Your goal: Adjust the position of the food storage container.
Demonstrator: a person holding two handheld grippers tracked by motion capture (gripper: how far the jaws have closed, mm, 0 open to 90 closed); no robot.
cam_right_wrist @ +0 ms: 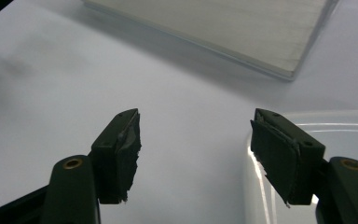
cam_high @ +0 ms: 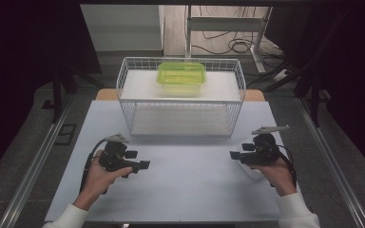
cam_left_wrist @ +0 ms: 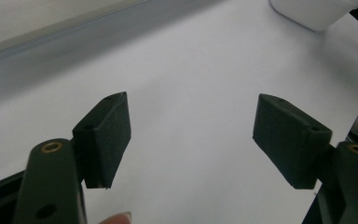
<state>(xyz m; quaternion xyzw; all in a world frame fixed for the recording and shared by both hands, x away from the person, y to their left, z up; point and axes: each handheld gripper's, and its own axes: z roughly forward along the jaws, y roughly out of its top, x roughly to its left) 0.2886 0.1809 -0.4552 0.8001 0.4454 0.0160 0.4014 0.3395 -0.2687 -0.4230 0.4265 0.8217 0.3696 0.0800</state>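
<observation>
A pale, bluish-white tabletop (cam_high: 185,190) is seen at the centre of the high view, with a strip of wood-coloured surface (cam_high: 105,94) exposed beyond its far edge. The floor (cam_high: 24,142) around it is covered in grey carpet, and metal rails (cam_high: 33,166) are laid along the left and right sides. Past the far edge, a white wall panel (cam_high: 121,28) is set at the left and a pale-framed desk (cam_high: 228,23) at the right, under which dark cables (cam_high: 235,45) are coiled on a lighter floor. Both sides of the room are closed off by dark curtains (cam_high: 24,42). The tabletop is evenly lit from above.
</observation>
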